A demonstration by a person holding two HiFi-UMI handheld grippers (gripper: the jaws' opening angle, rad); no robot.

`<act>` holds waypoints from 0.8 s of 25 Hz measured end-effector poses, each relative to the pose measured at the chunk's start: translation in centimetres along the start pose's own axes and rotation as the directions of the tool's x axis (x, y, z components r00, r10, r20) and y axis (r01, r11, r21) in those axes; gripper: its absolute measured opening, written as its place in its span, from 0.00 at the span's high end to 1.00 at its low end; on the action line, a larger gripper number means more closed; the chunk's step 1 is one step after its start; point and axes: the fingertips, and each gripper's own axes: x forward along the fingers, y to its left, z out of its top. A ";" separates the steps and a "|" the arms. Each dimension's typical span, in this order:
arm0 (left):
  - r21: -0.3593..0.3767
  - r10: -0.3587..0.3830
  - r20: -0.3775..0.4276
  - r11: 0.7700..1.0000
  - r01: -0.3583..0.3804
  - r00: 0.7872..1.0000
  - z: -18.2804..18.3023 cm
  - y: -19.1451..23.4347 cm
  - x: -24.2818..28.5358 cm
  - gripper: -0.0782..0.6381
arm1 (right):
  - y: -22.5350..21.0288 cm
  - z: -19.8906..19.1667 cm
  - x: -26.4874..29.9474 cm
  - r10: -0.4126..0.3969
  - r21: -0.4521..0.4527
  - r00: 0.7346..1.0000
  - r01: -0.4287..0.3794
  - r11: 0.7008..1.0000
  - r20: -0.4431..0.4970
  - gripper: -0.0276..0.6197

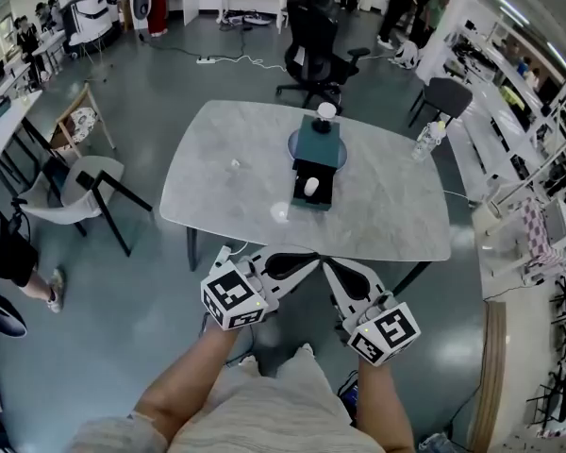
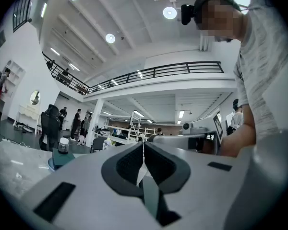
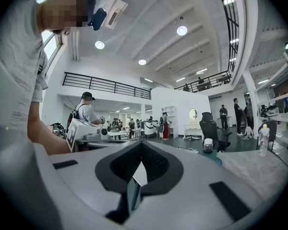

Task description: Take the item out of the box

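Observation:
A dark teal box (image 1: 313, 159) stands in the middle of the grey table (image 1: 226, 187), its drawer slid out toward me with a white item (image 1: 310, 188) lying in it. On the box's top sits a small white-capped jar (image 1: 326, 111). I hold both grippers low in front of my body, short of the table's near edge, with their tips pointing at each other. My left gripper (image 1: 307, 258) is shut and empty, its jaws meeting (image 2: 143, 150). Likewise shut on nothing is my right gripper (image 1: 328, 263), jaws together (image 3: 141, 147).
A small white object (image 1: 280, 213) lies on the table near the front edge. A clear bottle (image 1: 430, 138) stands at the right edge. A black office chair (image 1: 316, 50) is behind the table, and a grey chair (image 1: 85, 187) is to its left. People stand far off.

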 end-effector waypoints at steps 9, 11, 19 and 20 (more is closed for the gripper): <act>-0.013 0.032 -0.016 0.999 -0.032 0.999 -1.0 2.3 4.1 0.86 | -5.0 -0.5 0.1 0.029 -0.003 1.000 -0.029 1.000 -0.001 0.93; -0.017 0.047 -0.016 0.999 -0.047 0.999 -1.2 3.2 5.3 0.86 | -6.6 -0.5 0.2 0.037 0.002 0.999 -0.037 0.999 0.000 0.93; -0.020 0.095 -0.003 0.995 -0.095 0.995 -1.0 6.3 11.0 0.86 | -12.8 0.1 0.6 0.108 -0.003 0.994 -0.108 0.994 -0.009 0.93; -0.017 0.103 -0.002 0.995 -0.103 0.995 -1.0 6.6 11.5 0.86 | -13.4 0.2 0.7 0.118 -0.005 0.993 -0.118 0.993 -0.010 0.93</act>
